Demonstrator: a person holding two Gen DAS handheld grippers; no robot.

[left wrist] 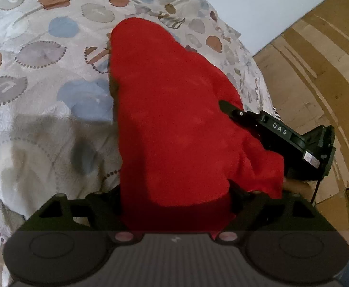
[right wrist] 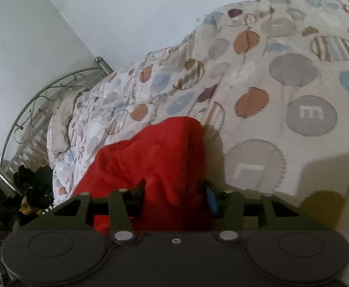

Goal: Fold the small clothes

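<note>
A red fleece garment lies stretched over the patterned bedspread. My left gripper is shut on the garment's near edge, and the cloth covers its fingertips. My right gripper shows in the left wrist view at the garment's right edge, its black body marked DAS. In the right wrist view the right gripper is shut on a bunched edge of the red garment, which rises in folds between the fingers.
The bedspread with round patches covers the whole bed. A metal bed frame and a pale wall stand beyond. Wooden floor lies to the right of the bed. Dark clutter sits by the frame.
</note>
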